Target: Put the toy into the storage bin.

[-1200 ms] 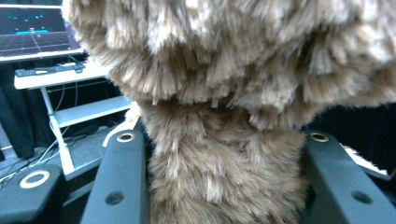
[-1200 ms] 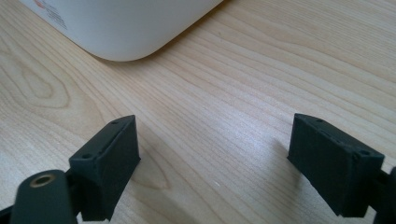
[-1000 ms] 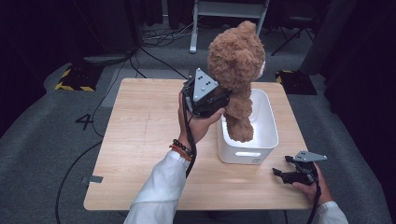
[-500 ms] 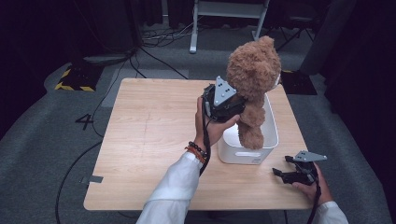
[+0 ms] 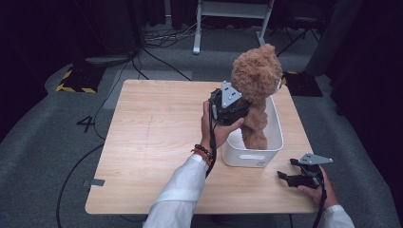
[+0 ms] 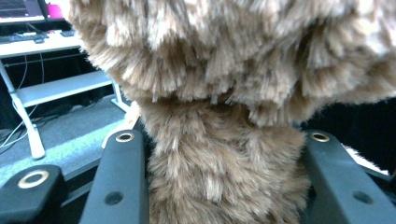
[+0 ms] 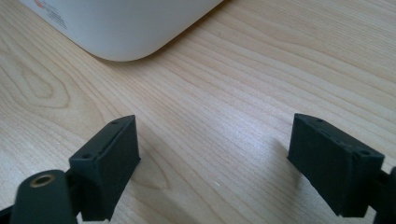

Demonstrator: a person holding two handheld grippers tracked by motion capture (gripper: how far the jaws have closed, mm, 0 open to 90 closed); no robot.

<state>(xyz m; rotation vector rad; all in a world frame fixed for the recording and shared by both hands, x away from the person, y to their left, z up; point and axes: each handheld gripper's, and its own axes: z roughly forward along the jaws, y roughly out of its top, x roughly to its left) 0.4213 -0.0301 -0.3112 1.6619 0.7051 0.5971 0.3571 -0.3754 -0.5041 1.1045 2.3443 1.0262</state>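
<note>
Two claws, one teddy bear [image 5: 255,90]
Left claw [image 5: 237,110] clamped the bear's body, its legs hidden inside the white bin [image 5: 247,154]; right claw [image 5: 284,173] rested wide open, empty, on the counter [image 5: 152,142].

Teddy bear's [image 5: 255,95] feet hidden inside white bin [image 5: 274,142]; head cropped in left gripper view.

Brown plush teddy bear [image 5: 255,90], shaggy fur, upright, held by its torso in the left gripper [image 5: 229,105] above the white bin [image 5: 247,154]; legs hang down inside the bin. Bin is rectangular, open-topped, right side of table, near-centre depth.
</note>
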